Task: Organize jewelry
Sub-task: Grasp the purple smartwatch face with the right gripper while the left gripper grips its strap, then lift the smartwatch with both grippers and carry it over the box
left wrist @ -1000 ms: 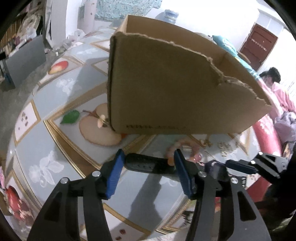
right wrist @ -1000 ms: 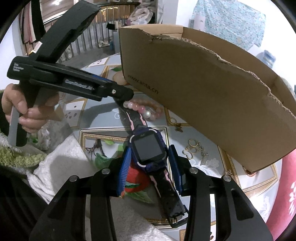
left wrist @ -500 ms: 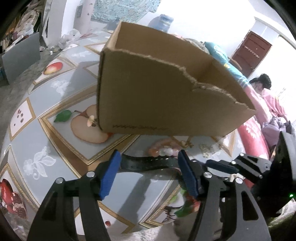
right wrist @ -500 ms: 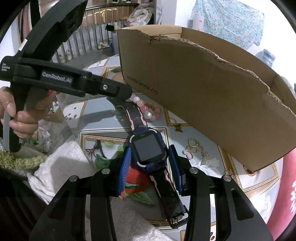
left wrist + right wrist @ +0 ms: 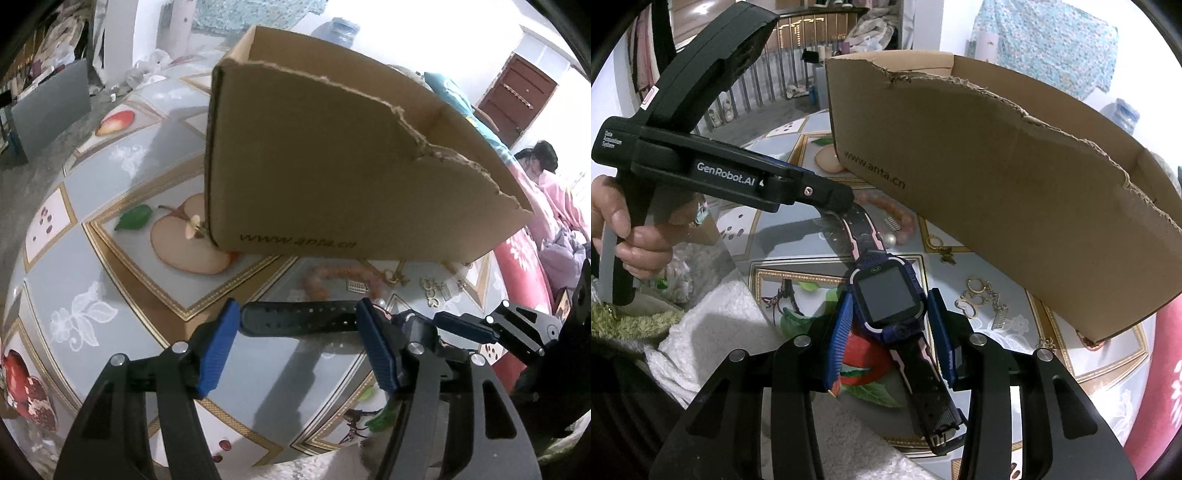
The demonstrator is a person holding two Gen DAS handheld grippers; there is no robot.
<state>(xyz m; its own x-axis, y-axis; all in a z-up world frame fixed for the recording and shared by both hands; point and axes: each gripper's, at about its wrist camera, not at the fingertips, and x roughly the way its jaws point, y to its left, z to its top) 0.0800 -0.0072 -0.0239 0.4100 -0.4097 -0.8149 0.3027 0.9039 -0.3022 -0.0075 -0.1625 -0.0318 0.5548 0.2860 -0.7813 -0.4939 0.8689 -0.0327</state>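
1. Left wrist view: the cardboard box (image 5: 332, 166) stands on the fruit-patterned table (image 5: 110, 277), and its torn front wall hides whatever lies inside. A pink bead bracelet (image 5: 325, 280) and small gold earrings (image 5: 432, 291) lie on the table just before the box's near wall, small and hard to make out. The left gripper (image 5: 295, 339) has its blue fingers (image 5: 218, 350) spread; the watch's black strap (image 5: 299, 319) lies crosswise between the tips. Whether the pads actually press the strap's ends I cannot tell. The right gripper (image 5: 476, 328) shows at the table's right edge, partly cut off.

2. Right wrist view: the right gripper (image 5: 890, 332) pinches the purple smartwatch (image 5: 886, 299) by the sides of its case, screen facing up, above the table's near edge. The lower strap runs back between the fingers and its end is covered by the gripper's body. The upper strap reaches to the tip of the left gripper (image 5: 838, 195), where the tip hides the contact. A hand (image 5: 624, 229) holds that gripper's handle; a white cloth (image 5: 713, 325) covers the table's near left corner.
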